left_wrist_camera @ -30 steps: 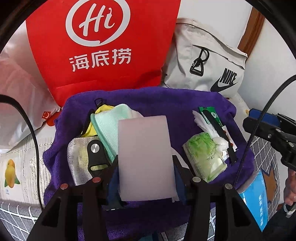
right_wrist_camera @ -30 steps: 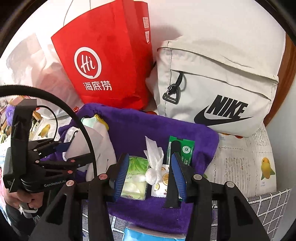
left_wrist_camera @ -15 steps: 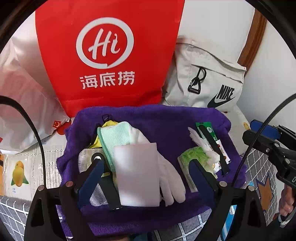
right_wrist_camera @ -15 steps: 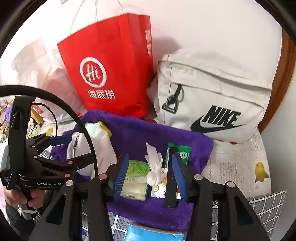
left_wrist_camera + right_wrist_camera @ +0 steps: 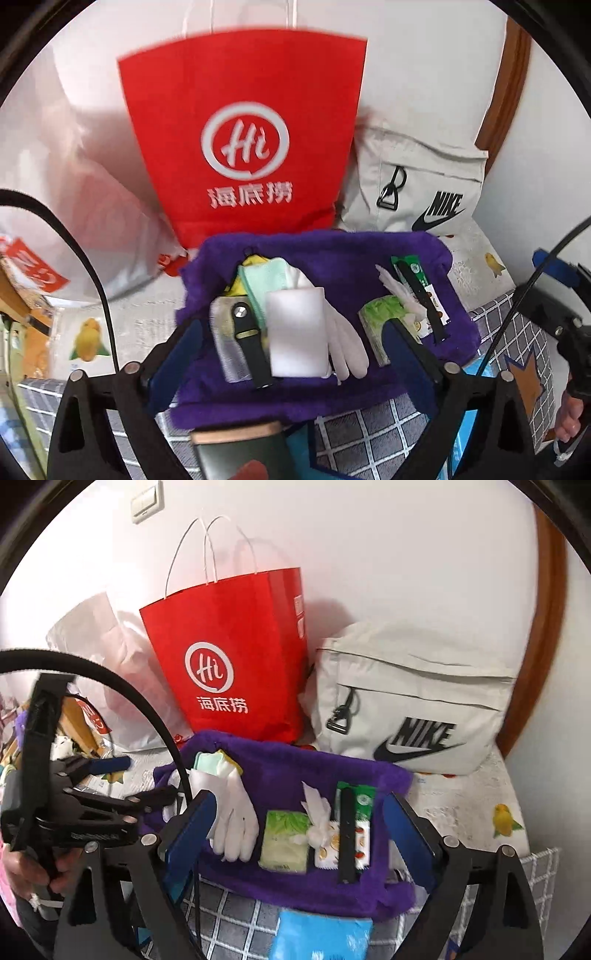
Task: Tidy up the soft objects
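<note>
soft items (image 5: pixel 295 332) on purple towel (image 5: pixel 332 254)

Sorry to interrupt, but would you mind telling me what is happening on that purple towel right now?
A person is sorting soft things with two handheld grippers. Both the left gripper and the right gripper hang above the purple towel with jaws opening and nothing between them. On the towel lie a white sponge block over a white glove, a black strap, a green tissue pack and sachets.
</note>
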### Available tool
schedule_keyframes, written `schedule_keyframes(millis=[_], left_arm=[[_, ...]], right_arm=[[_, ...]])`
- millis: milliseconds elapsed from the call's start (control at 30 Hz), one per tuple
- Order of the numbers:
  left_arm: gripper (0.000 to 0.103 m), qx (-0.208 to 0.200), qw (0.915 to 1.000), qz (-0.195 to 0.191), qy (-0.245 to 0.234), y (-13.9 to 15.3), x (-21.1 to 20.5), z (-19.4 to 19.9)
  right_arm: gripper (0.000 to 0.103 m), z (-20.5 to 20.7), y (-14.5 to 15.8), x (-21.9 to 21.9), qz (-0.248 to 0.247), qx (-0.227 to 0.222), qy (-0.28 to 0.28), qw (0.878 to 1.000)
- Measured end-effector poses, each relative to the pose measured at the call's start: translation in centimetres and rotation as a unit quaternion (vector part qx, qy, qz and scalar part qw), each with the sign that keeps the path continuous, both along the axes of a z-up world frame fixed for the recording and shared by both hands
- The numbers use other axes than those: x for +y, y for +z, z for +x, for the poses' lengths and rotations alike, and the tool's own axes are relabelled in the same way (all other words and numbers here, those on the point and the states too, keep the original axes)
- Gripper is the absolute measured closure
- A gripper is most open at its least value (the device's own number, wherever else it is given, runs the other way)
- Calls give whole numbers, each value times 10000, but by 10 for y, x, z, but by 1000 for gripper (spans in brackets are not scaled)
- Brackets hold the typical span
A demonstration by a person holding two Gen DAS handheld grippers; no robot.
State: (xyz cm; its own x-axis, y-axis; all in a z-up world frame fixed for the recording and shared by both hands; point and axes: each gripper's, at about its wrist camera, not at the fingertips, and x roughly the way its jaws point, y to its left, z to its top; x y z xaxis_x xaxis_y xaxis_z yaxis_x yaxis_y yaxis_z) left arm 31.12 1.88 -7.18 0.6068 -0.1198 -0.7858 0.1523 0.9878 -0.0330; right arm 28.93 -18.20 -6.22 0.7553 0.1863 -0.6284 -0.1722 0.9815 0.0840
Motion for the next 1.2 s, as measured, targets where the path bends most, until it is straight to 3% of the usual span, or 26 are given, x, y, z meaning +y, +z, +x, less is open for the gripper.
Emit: schedule_keyframes(millis=[167,233,433,600,867,1200], left_arm=[[0,-210,9997,113,-42,27,-3,-29],[0,-197,9997,108,11,32,-5,-42],[0,-128,9999,-73,-22,35,-4,-101],[0,-175,9997,-180,56,36,-2,-152],[0,-459,9988,151,113,46,-13,-235],[0,-619,9972,-64,419,53,-6,-271]], right_arm=[[12,-28,4,-5,58,205,-145,9997],[6,-44,6,-5,65,233,-146,9996],[0,-102,12,-3,214,-63,-255,9994],[0,-146,4,4,328,46,-219,9992],[0,-217,-6,7,193,13,-376,9991],[0,-254,-4,-1,126,-60,-495,9987]])
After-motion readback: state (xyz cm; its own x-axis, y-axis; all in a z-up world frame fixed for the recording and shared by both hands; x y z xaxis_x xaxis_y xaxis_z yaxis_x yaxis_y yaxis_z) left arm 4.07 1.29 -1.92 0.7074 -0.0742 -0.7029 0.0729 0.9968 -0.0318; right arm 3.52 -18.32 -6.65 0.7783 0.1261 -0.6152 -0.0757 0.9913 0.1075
